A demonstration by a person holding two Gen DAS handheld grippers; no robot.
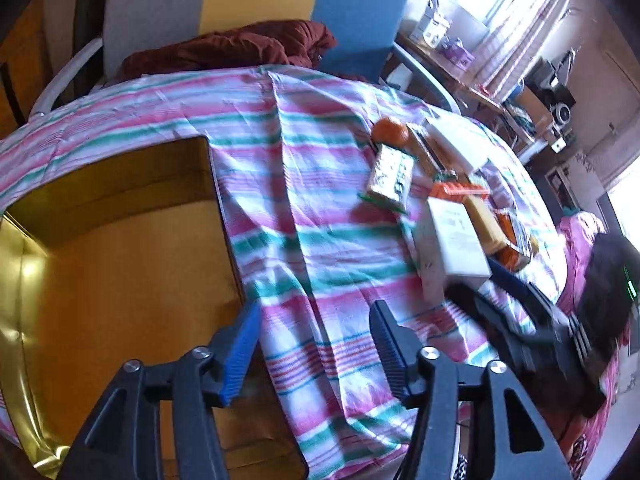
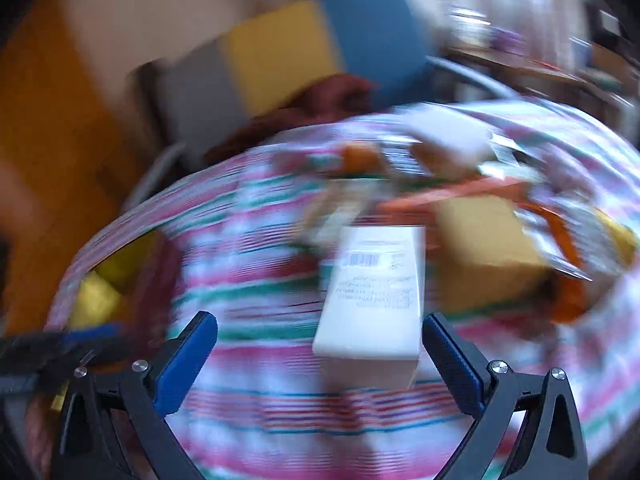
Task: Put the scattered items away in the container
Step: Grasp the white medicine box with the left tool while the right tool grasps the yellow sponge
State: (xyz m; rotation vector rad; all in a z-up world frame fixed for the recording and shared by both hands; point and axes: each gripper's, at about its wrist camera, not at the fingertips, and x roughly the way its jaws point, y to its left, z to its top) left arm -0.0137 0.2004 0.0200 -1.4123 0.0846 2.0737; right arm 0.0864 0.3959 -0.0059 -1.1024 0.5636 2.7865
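A yellow-brown open box, the container (image 1: 120, 184), sits sunk in the striped cloth (image 1: 320, 248) at the left. My left gripper (image 1: 314, 336) is open over the container's right edge, with nothing between its fingers. The scattered items lie at the right: an orange fruit (image 1: 390, 130), a silvery packet (image 1: 390, 176), an orange packet (image 1: 456, 191), a tan box (image 1: 486, 224) and a white box (image 1: 456, 236). In the blurred right wrist view my right gripper (image 2: 320, 336) is open wide. The white box (image 2: 372, 300) lies just ahead, close to the right finger (image 2: 448, 344), with the pads apart from it.
Behind the table stands a chair (image 1: 360, 20) with grey, yellow and blue panels and a dark red cloth (image 1: 240, 48) on its seat. A cluttered desk (image 1: 460, 64) and bright windows are at the far right. A second white box (image 1: 456, 140) lies at the back of the pile.
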